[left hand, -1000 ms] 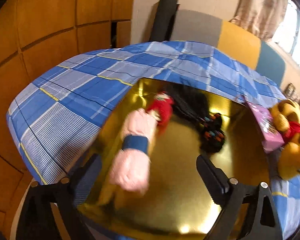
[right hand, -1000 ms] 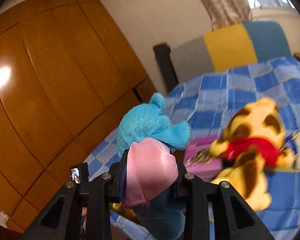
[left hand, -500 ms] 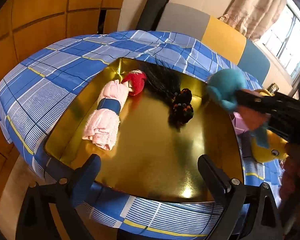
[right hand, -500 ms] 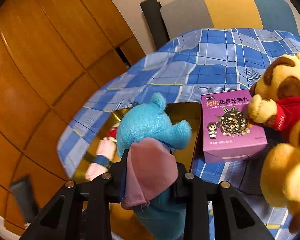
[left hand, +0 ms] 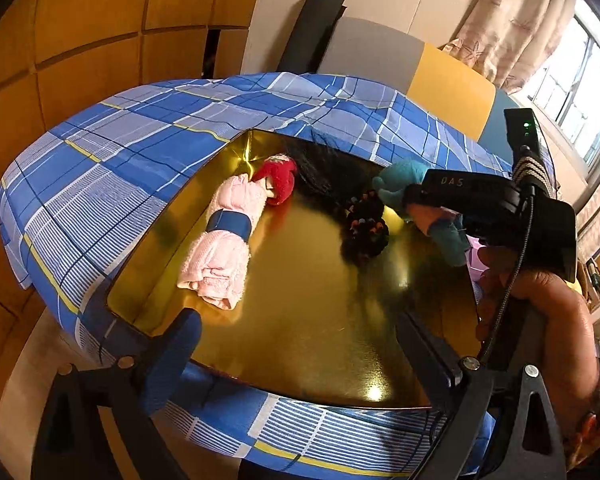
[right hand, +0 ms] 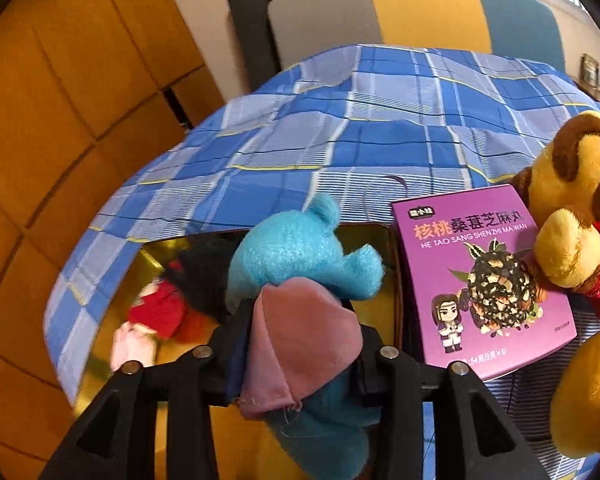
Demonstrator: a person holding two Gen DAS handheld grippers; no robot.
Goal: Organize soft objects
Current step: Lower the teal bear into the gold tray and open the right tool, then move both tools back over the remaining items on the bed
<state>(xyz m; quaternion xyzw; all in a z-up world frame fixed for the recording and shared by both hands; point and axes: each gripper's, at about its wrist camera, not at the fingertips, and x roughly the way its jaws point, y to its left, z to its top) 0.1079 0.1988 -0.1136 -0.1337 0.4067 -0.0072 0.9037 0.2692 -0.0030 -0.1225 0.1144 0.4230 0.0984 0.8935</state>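
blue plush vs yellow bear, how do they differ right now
The blue plush is clamped in the right gripper and held above the gold tray; the yellow bear lies on the checked cloth beside the purple box. The blue plush has a pink patch; the yellow bear has brown markings and a red top. The bear looks larger. Both are soft toys.

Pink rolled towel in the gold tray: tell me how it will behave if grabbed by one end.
The pink rolled towel probably droops, being soft terry. Its blue band should keep it rolled. It looks light and unlikely to slip.
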